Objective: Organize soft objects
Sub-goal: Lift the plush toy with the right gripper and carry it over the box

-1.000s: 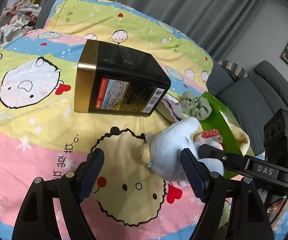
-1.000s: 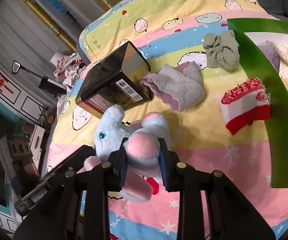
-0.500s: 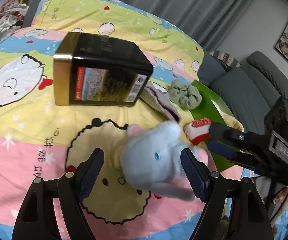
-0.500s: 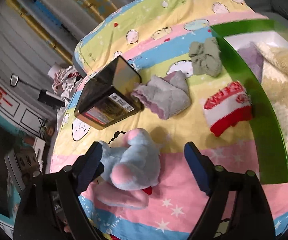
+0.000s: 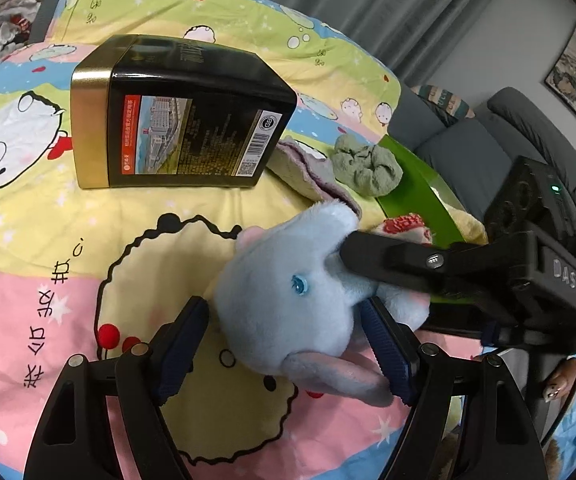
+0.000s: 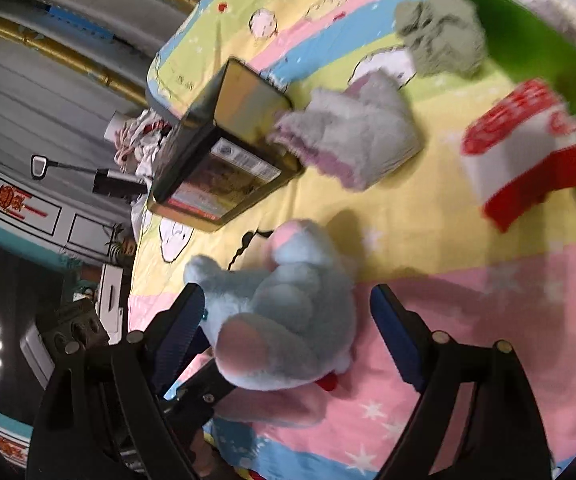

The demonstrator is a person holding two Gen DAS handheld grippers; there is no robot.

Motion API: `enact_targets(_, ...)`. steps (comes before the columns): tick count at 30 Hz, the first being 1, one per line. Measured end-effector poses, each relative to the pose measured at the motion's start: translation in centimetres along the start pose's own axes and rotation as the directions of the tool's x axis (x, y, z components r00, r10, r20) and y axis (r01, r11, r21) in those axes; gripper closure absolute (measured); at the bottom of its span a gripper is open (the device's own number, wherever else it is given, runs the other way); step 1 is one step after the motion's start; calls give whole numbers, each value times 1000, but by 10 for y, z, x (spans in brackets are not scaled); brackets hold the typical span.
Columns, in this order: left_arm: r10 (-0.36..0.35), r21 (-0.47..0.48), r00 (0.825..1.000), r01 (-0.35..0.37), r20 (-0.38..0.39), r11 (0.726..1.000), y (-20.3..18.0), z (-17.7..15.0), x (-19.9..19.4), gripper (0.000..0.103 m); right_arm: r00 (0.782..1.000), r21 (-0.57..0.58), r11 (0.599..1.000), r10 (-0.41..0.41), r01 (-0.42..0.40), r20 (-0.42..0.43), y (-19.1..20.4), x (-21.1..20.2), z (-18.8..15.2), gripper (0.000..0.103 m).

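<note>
Left wrist: fuzzy blue plush elephant (image 5: 288, 300) lies between both released tools (image 5: 288, 344) (image 6: 288, 332) on printed cloth.

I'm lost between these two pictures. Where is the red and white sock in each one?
Left wrist view: the red and white sock peeks out right of centre, just above the black arm of the other tool, beside the green box.
Right wrist view: the sock lies at the right edge, blurred, next to the green box.
Shared landmark: the black and gold tin on the bedspread.
</note>
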State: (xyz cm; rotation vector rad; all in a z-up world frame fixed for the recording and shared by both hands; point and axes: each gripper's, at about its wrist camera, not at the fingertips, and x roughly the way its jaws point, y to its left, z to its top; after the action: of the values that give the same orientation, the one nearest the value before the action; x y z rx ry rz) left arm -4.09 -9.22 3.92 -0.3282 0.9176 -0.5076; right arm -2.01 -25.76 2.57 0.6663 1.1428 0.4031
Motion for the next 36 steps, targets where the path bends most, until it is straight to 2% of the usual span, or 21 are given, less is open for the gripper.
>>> enact_targets(2, 12, 19, 1000, -12, 13, 1000, -1, -1, 0, 32, 999, 17, 1000, 13, -12, -38, 0, 12, 0, 18)
enact_targets(6, 5, 13, 999, -5, 34, 1000, 0, 2, -2, 35, 1000, 14, 1000, 16, -16, -10, 4, 12, -1, 23)
enact_targets(8, 1, 29, 998, -3, 55, 1000, -4, 5, -7, 40, 1000, -7, 1000, 10, -10, 15, 9, 4, -2, 26)
enact_targets(16, -62, 164, 989, 40, 133, 986, -53, 26, -19, 40, 982, -13, 999, 50, -48, 183, 12, -51, 3, 27)
enact_targets(19, -97, 232, 984, 61, 148, 971, -79, 36, -20, 40, 964, -2, 998, 60, -61, 260, 5, -81, 6, 27)
enact_targets(23, -151, 288, 977, 102, 153, 952, -112, 51, -15, 40, 928, 30, 996, 66, -83, 367, -9, -119, 10, 27)
enact_targets(29, -260, 364, 958, 202, 120, 909, -160, 77, 4, 40, 881, 62, 996, 31, -68, 471, -25, -166, 24, 27)
enact_targets(33, -319, 380, 944, 264, 87, 886, -189, 93, 19, 40, 838, 65, 998, -19, -19, 545, -31, -192, 39, 27)
enact_targets(36, -348, 397, 936, 299, 56, 868, -202, 99, 36, 40, 820, 109, 993, -29, -41, 572, -52, -202, 47, 27)
